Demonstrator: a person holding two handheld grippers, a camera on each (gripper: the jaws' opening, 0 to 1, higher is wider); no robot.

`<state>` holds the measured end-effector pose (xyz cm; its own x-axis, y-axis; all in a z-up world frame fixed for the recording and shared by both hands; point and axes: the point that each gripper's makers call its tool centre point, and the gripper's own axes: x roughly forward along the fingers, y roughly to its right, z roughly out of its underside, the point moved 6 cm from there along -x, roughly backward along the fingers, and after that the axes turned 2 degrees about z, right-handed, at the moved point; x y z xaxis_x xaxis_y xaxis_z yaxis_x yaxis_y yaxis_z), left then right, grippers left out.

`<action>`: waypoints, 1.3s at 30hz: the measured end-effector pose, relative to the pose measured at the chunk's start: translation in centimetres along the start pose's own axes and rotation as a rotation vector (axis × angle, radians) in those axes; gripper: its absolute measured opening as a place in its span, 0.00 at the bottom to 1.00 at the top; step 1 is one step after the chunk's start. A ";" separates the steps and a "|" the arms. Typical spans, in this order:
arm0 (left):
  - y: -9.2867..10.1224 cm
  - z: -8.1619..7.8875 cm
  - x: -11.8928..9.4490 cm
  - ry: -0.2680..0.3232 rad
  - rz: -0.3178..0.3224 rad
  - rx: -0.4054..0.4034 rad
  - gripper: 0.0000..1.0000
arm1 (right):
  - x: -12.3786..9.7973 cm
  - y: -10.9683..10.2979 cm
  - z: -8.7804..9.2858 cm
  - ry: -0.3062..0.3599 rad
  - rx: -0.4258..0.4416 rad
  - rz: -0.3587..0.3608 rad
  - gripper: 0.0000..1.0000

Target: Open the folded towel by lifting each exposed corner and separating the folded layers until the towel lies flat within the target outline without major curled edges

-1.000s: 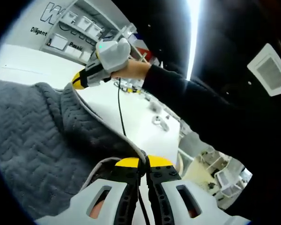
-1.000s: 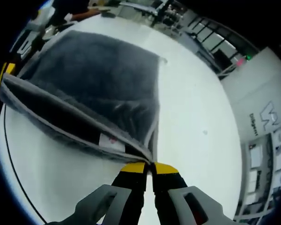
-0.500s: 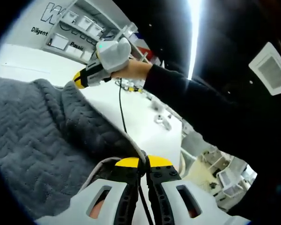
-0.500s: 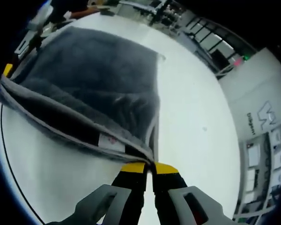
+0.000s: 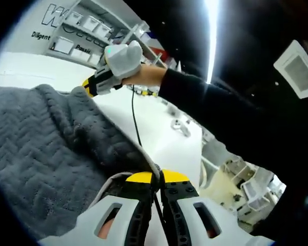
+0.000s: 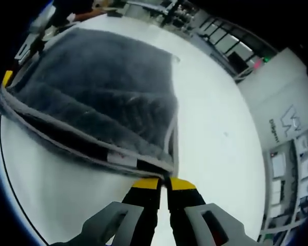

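A grey quilted towel (image 5: pixel 46 148) with a pale hem hangs between both grippers above a white table (image 6: pixel 215 123). In the left gripper view my left gripper (image 5: pixel 157 180) is shut on one towel corner at its yellow tips. The right gripper (image 5: pixel 100 82) shows there at upper left, held by a gloved hand, pinching the far corner. In the right gripper view my right gripper (image 6: pixel 164 182) is shut on a towel (image 6: pixel 102 97) corner beside a small white label (image 6: pixel 120 158). The left gripper's yellow tip (image 6: pixel 7 78) pinches the other end at the left edge.
A black outline (image 6: pixel 13 190) curves across the white table under the towel. A black cable (image 5: pixel 134 123) hangs from the right gripper. Shelves with white bins (image 5: pixel 87 25) and small parts (image 5: pixel 178 124) stand beyond the table. A dark sleeve (image 5: pixel 220 118) crosses the left gripper view.
The towel's held edge has sunk a little toward the table and folds more between the grippers. Both grippers stay shut on their corners.
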<state>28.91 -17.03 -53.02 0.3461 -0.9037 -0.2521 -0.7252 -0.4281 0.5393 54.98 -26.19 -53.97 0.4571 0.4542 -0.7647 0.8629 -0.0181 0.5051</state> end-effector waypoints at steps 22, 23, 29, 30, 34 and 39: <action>-0.2 1.0 1.1 -0.087 -0.039 0.094 0.04 | 0.3 -0.5 0.7 0.001 0.024 -0.004 0.01; -0.2 1.0 1.1 -0.088 -0.039 0.095 0.04 | 0.3 -0.5 0.8 0.002 0.027 -0.005 0.01; 0.0 1.4 1.6 -0.115 -0.036 0.091 0.05 | 0.4 -0.5 1.1 0.010 0.042 -0.002 0.01; 0.0 1.5 1.6 -0.119 -0.035 0.089 0.05 | 0.4 -0.5 1.1 0.013 0.046 -0.001 0.01; 0.1 1.7 1.8 -0.130 -0.030 0.080 0.07 | 0.4 -0.5 1.2 0.023 0.065 0.000 0.01; 0.3 2.1 2.0 -0.146 -0.020 0.073 0.10 | 0.3 -0.6 1.4 0.030 0.082 0.002 0.01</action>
<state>28.09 -18.95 -55.06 0.2745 -0.8838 -0.3789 -0.7623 -0.4402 0.4744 54.90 -27.24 -55.07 0.4529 0.4805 -0.7510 0.8775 -0.0911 0.4709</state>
